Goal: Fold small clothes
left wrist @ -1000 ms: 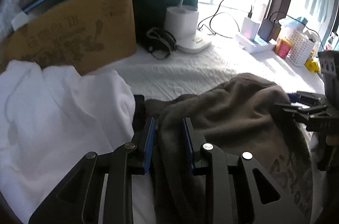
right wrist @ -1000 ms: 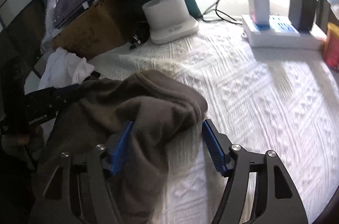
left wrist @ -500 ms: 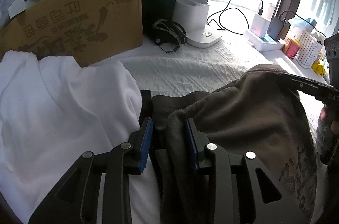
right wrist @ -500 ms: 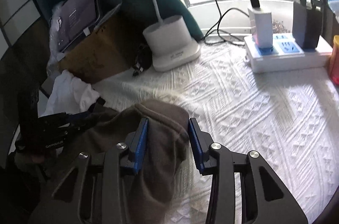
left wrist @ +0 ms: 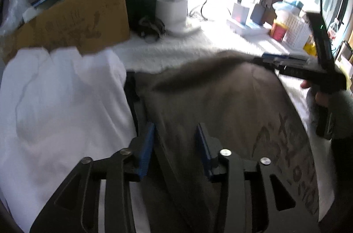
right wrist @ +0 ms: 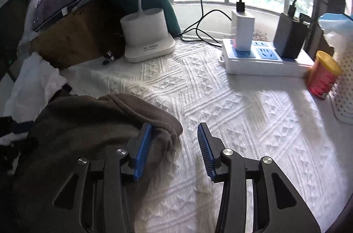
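1. Brown garment (right wrist: 92, 129) lying bunched on the white textured cover (right wrist: 231, 114), printed lettering facing up in the left wrist view – looks like mid-fold, edge just laid over.
2. Left gripper (left wrist: 175, 149) low over the near part of the brown cloth, jaws opening. Fabric sits between the blue pads (left wrist: 146, 151), but no real pinch visible – reads as letting go after setting that side down.
3. Right gripper (right wrist: 174, 149) at the far corner of the same garment, jaws also easing apart. Left pad just touching the rolled cloth edge, right pad over bare cover – nothing clamped. Probably released there so the fold stays put.
4. White garment (left wrist: 61, 114) heaped just beside the brown one, on the left – likely waiting its turn.
5. Surface: white knitted-pattern cover, soft, so cloth likely to drag rather than slide.
6. Room stuff at the back: cardboard box (left wrist: 72, 21) with a dark screen on top, white lamp base (right wrist: 146, 34), power strip (right wrist: 264, 58) with chargers plugged in, red can (right wrist: 323, 76), white basket at the right edge. Big window behind, strong daylight.
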Tool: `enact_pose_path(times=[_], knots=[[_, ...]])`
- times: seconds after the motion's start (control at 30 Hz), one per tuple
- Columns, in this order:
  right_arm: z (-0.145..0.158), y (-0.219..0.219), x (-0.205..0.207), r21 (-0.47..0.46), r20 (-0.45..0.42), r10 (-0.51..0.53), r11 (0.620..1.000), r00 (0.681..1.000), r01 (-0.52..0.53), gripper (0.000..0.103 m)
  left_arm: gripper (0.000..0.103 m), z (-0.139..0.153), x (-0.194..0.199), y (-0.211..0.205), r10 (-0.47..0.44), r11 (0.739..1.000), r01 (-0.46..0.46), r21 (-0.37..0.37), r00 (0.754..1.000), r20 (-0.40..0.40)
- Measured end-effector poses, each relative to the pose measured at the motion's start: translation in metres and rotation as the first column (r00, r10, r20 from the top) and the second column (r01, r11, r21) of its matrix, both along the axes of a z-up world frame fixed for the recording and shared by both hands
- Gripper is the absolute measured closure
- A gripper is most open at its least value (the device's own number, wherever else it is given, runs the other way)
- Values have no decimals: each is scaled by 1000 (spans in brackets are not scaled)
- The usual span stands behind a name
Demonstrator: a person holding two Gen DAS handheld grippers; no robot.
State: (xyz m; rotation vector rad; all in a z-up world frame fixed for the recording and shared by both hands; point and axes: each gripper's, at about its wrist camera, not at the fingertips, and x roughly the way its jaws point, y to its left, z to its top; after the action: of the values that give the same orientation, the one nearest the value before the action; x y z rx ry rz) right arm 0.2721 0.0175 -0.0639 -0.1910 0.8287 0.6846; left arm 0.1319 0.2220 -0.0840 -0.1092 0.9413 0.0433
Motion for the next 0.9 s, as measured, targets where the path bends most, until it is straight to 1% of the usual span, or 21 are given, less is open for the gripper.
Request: enact_pose_path(times=[0.13, 0.27, 0.33, 0.5, 0.57, 0.67, 0.73, 0.8, 0.9], knots=[[5, -9, -12, 9, -10, 2, 1000, 1000, -2, 56, 62, -9, -9, 2, 27, 1000, -27, 9, 999, -28], [10, -16, -28, 17, -12, 6, 1000, 1000, -6, 56, 62, -12, -14, 4, 29, 1000, -29, -2, 1000, -10], [7, -19, -35, 3, -15, 4, 1000, 1000, -4, 56, 62, -11, -18, 4, 37, 999, -37, 16, 999, -1], [-9, -32, -41, -52, -40, -23, 998, 999, 21, 56, 60, -9, -27, 8, 73, 997, -73, 18, 997, 23], [-11, -38, -45, -58, -51, -34, 998, 998, 31, 56, 60, -9, -31, 10, 81, 997, -81, 14, 996, 25], [-7, -47, -57, -40, -41, -41, 998, 998, 39, 56, 60, -6, -36, 8, 88, 996, -89, 19, 996, 23], [-1, -53, -64, -2, -36, -46, 999, 998, 46, 56, 60, -2, -42, 4, 97, 995, -98, 25, 995, 29], [6, -56, -71, 33, -24, -51, 998, 998, 52, 56, 60, 2, -52, 0, 94, 995, -96, 21, 994, 53], [7, -51, -80, 46, -25, -22, 999, 999, 23, 56, 60, 4, -63, -4, 94, 995, -95, 9, 994, 62]])
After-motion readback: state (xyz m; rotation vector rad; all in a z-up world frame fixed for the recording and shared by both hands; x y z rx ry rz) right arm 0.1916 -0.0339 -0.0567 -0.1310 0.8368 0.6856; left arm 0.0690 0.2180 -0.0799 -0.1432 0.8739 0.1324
